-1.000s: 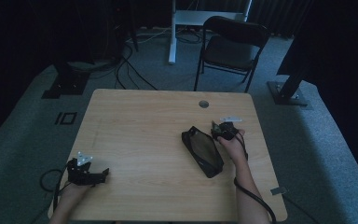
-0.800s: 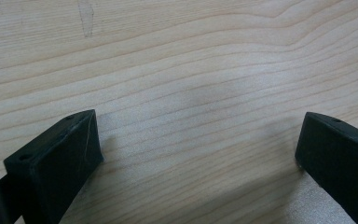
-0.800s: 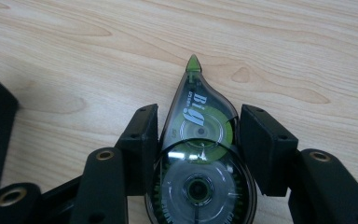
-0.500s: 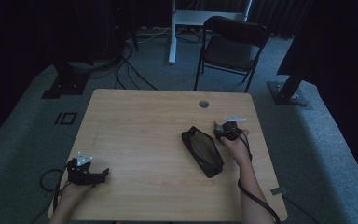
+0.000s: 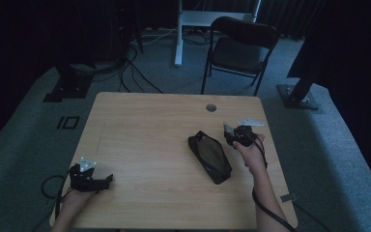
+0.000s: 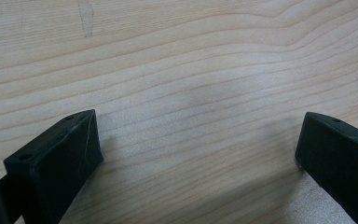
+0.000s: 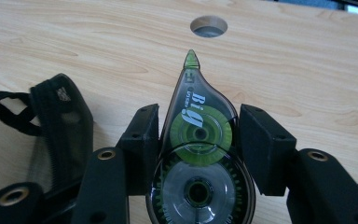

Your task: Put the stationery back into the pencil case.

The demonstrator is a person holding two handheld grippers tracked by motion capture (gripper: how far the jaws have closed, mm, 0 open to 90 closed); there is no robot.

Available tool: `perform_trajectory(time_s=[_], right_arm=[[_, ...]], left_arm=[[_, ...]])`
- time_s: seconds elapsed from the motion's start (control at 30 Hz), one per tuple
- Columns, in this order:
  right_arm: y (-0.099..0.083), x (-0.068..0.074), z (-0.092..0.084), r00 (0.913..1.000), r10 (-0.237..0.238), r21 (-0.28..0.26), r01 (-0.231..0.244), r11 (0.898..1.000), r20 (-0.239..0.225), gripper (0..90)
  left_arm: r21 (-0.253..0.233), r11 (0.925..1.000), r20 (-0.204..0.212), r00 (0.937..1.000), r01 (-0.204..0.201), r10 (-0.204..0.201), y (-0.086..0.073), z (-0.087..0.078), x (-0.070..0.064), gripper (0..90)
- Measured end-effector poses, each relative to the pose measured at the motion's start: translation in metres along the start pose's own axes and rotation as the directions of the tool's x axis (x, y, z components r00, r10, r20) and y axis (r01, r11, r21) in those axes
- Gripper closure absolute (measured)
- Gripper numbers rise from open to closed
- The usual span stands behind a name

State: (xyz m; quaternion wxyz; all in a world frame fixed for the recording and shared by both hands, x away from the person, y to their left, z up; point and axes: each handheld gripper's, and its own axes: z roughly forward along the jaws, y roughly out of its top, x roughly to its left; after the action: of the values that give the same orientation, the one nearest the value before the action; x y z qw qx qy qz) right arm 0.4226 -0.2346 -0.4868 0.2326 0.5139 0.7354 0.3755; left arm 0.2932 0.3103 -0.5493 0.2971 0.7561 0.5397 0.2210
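We've got the right gripper (image 7: pixel 199 140) clamped on the correction tape dispenser (image 7: pixel 199 154), its green tip pointing away past the jaws; the black mesh pouch (image 7: pixel 58 130) sits just left of it, the table's cable hole (image 7: pixel 209 25) further ahead. Our left gripper (image 6: pixel 198 149) rests jaws apart on bare table (image 6: pixel 177 60).

Table (image 7: pixel 307 60): we see pale wood with clear grain, smooth and matt.
Correction tape dispenser (image 7: pixel 199 154): we see smoky see-through plastic, glossy, with green plastic wheels inside.
Pouch (image 7: pixel 58 126): we see black mesh cloth, matt.
Right tool (image 7: pixel 199 149): we see black matt plastic with brass-coloured rivets.
Left tool (image 6: pixel 198 154): we see the same black matt plastic.
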Motion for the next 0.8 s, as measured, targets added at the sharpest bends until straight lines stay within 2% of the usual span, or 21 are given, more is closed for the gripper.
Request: perform_trajectory(time_s=[0.13,0.27,0.33,0.4,0.57,0.7,0.8], right_arm=[[0.003,0.003,-0.009,0.9999,-0.014,-0.009,0.014,1.0,0.003,49.2],[0.004,0.009,-0.02,0.9996,-0.025,-0.025,0.025,0.999,-0.009,49.3],[0.005,0.012,-0.025,0.9995,-0.015,-0.036,0.014,0.999,-0.029,49.3],[0.007,0.017,-0.029,0.9989,-0.041,-0.036,0.041,0.999,-0.02,49.4],[0.013,0.025,-0.038,0.9981,-0.024,-0.041,0.022,0.999,-0.057,49.4],[0.015,0.034,-0.041,0.9965,-0.04,-0.036,0.037,0.999,-0.073,49.4],[0.016,0.042,-0.043,0.9946,-0.03,-0.033,0.026,0.999,-0.099,49.4]], left_arm=[[0.0,1.0,0.0,1.0,0.0,0.0,0.0,0.0,0.0,0.2],[0.0,1.0,0.0,1.0,0.001,-0.001,0.0,0.0,0.0,0.2],[0.0,1.0,0.0,1.0,0.001,-0.001,0.0,0.0,0.0,0.2],[0.0,1.0,0.0,1.0,0.0,0.0,0.0,0.0,0.0,0.2],[-0.001,1.0,0.0,1.0,0.001,-0.001,0.0,0.0,0.0,0.2],[0.0,1.0,0.0,1.0,0.001,-0.001,0.0,0.0,0.0,0.2],[0.0,1.0,0.0,1.0,0.001,-0.001,0.0,0.0,0.0,0.2]])
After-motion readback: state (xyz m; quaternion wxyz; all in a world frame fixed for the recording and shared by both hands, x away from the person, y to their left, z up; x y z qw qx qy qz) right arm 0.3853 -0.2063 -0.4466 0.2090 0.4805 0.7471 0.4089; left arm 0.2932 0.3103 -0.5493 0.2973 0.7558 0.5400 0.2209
